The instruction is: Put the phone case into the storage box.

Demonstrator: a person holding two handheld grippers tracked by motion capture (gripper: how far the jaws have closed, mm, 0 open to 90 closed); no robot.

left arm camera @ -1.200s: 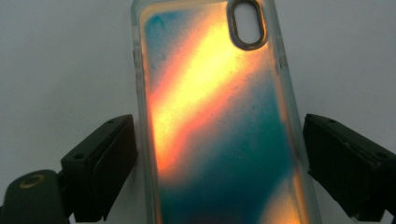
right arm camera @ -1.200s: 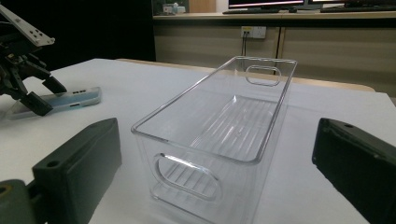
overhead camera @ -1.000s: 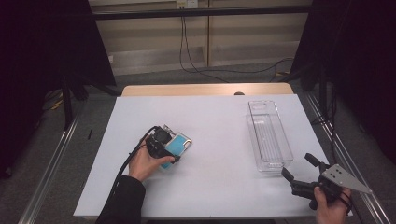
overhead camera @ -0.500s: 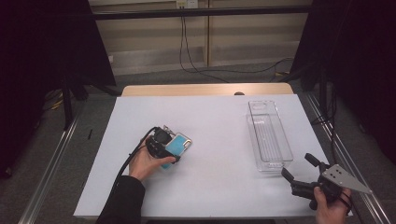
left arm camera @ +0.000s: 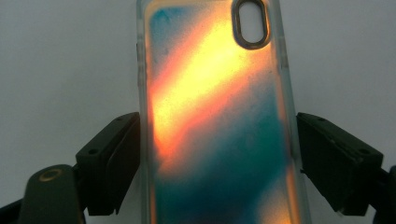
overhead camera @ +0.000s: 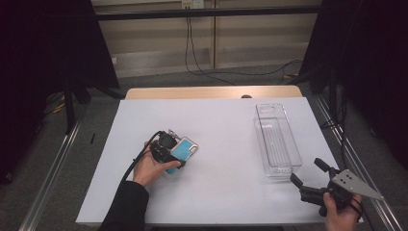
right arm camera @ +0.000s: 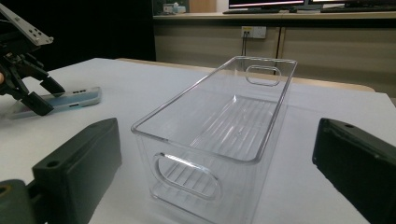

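A phone case with a teal and orange back lies flat on the white table, left of centre. My left gripper straddles it. In the left gripper view the case runs up between the two black jaws, which have just been closing; both pads sit against its long edges. My right gripper hovers open near the front right corner and points at the clear plastic bin. In the right gripper view the jaws of my right gripper stand wide apart before the empty bin, with the left gripper and the case far left.
The white sheet covers the table, with a wooden strip along its far edge. Metal rails run down both sides. Black curtains hang at left and right. A cable trails from the left gripper along the forearm.
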